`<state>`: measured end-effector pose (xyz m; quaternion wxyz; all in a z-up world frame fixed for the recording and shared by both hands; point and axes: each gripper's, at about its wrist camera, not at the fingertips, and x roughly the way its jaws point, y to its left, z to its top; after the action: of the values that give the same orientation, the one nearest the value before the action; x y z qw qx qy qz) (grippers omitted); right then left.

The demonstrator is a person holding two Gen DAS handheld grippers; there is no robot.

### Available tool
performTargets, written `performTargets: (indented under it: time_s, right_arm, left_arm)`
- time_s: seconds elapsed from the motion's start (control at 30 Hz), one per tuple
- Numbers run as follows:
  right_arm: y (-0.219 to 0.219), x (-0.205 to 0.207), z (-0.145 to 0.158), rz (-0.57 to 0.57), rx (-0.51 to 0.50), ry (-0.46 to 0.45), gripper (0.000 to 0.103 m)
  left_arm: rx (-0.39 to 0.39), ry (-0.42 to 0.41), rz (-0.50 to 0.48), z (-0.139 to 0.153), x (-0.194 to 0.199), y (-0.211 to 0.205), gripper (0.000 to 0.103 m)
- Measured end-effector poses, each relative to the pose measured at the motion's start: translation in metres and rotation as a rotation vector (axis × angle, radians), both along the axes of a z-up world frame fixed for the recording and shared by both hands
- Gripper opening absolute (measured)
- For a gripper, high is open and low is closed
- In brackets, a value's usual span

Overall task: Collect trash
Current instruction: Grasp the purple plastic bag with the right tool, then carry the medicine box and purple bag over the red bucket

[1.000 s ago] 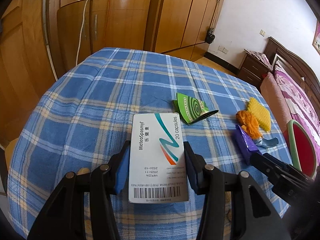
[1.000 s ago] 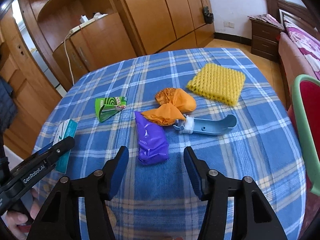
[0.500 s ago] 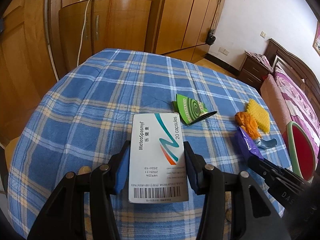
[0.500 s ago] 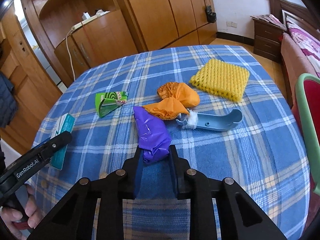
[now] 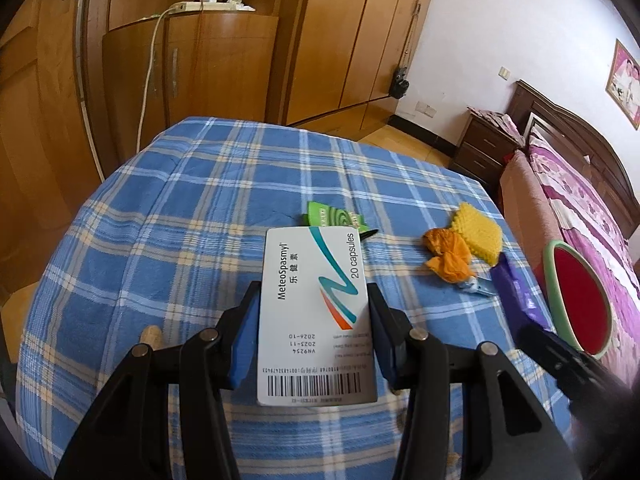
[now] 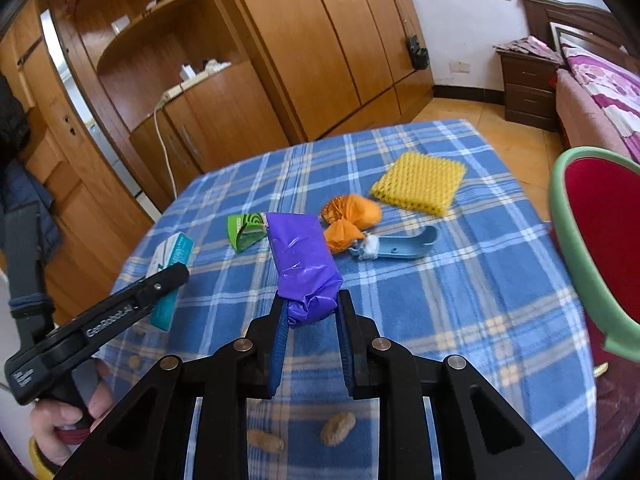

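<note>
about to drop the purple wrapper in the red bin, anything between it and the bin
Nothing visible does. The right gripper holds the purple wrapper above the plaid tablecloth; the red bin stands off the table's right edge, and the space between shows only cloth.

The table was covered with a matt woven cloth (image 6: 460, 280) in blue check, and behind it stood cupboards (image 6: 312, 40) of smooth, slightly shiny brown wood. The purple wrapper (image 6: 304, 264) looked like thin glossy plastic film with many wrinkles, the medicine box (image 5: 316, 312) was smooth white cardboard with a soft sheen, and the yellow net sleeve (image 6: 420, 184) seemed a matt foam with a rough mesh surface. The orange wrapper (image 6: 352, 220) looked like crumpled matt paper, the blue scoop-shaped piece (image 6: 400, 244) like smooth hard plastic, and both grippers had matt black plastic frames with small shiny metal rivets (image 6: 244, 345).
</note>
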<state>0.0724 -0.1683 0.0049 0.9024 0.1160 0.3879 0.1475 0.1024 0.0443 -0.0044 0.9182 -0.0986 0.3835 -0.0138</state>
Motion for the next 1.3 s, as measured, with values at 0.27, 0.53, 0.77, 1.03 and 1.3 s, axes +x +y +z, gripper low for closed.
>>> performTargets:
  time_s: [0.27,0.53,0.77,1.03,1.3]
  right_arm:
    - [-0.029,-0.027,0.022,-0.057,0.03,-0.067,0.023]
    - [-0.06,-0.052,0.038,-0.12,0.044,-0.129,0.023]
    - [-0.093,-0.068,0.045,-0.191,0.064,-0.159,0.023]
    - [-0.128,-0.085,0.05,-0.285,0.072,-0.186,0.023]
    - [-0.159,-0.092,0.048,-0.371,0.076,-0.197,0.023]
  left_arm:
    - [-0.071,0.027,-0.081,0.006,-0.006,-0.024,0.051]
    - [-0.064,0.012,-0.154,0.02,-0.014,-0.058,0.051]
    - [-0.049,-0.01,-0.222,0.034,-0.021,-0.089,0.051]
    - [-0.036,-0.038,-0.317,0.047,-0.02,-0.132,0.051]
    - [-0.026,-0.038,-0.406,0.051,-0.013,-0.175,0.051]
